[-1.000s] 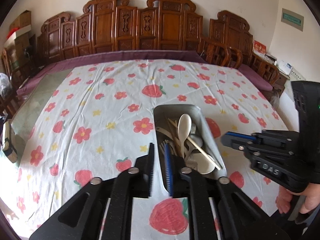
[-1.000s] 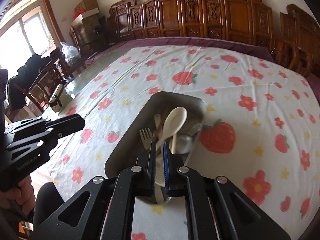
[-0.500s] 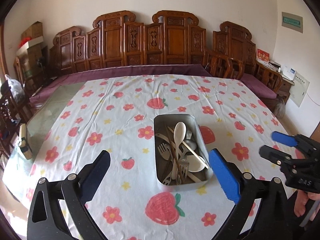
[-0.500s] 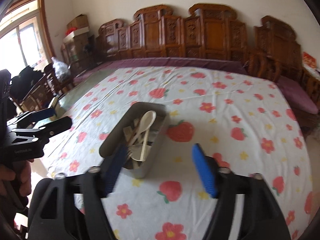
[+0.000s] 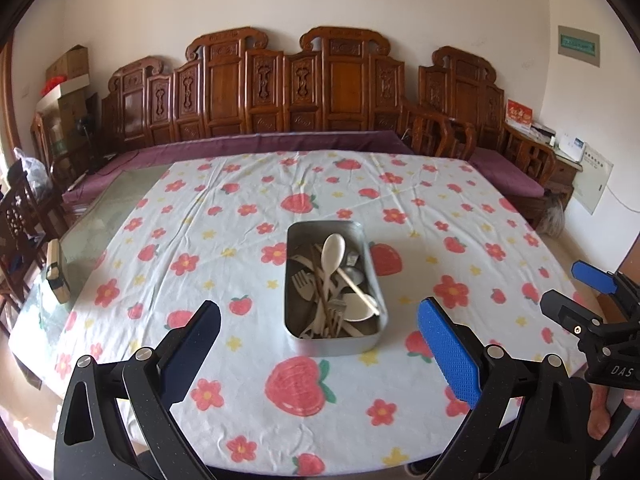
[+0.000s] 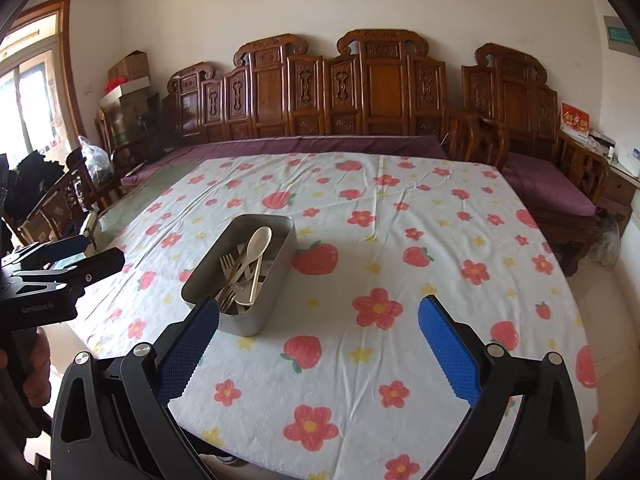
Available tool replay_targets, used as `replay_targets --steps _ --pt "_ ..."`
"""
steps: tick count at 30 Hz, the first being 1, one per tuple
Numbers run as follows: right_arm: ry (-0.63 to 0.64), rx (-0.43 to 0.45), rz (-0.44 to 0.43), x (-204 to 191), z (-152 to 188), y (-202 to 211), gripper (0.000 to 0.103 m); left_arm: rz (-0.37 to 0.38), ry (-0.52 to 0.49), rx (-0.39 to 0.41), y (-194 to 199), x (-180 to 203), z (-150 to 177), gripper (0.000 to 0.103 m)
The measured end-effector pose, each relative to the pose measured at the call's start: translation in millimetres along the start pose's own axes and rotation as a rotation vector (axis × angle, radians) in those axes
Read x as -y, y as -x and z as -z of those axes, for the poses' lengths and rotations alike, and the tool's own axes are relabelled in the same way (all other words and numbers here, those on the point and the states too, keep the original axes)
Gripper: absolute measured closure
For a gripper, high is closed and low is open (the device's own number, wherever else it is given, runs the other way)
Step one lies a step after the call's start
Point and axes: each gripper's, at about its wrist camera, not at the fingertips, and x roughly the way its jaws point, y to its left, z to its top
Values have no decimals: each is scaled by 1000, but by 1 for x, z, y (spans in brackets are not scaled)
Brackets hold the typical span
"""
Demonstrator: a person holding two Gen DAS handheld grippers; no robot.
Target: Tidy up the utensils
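The metal tray sits near the middle of the counter, on the strawberry-print cloth, with its long axis running away from the person. Inside it lies a loose heap: a cream spoon bowl-end far, forks along the left side, a chopstick crossing diagonally, and a second pale spoon at the near end. Most handles follow the tray's long axis.

The left tongs are spread wide and hold nothing; the tray lies straight ahead, framed between the two blue pads. The right tongs are likewise spread wide and hold nothing, but here the tray lies ahead and to the left, its near corner just beside the left pad. The left tongs therefore look better lined up for a straight reach into the tray.

The cloth is bare on every side of the tray, so there seems ample room to lay utensils out to the right or left. The near counter edge runs just below both tongs; the tray's walls would likely hinder any low sideways approach.
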Motion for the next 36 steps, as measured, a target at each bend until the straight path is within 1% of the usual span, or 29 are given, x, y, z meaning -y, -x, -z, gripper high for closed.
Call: replay_targets --steps 9,14,21,25,28,31,36 --pt "-24 74 21 6 -8 46 3 8 -25 63 44 23 -12 8" --pt "-27 152 31 5 -20 82 3 15 -13 132 76 29 -27 8" --pt "-12 252 50 4 -39 128 3 -2 -12 230 116 37 -44 8" --pt "-4 302 52 2 -46 151 3 -5 -9 257 130 39 -46 8" --pt "3 321 54 1 -47 161 3 -5 -9 266 134 40 -46 8" --pt "-6 322 41 -1 -48 165 3 1 -5 270 135 40 -46 8" --pt "-2 325 46 -5 -48 167 3 1 -1 275 138 40 -44 8"
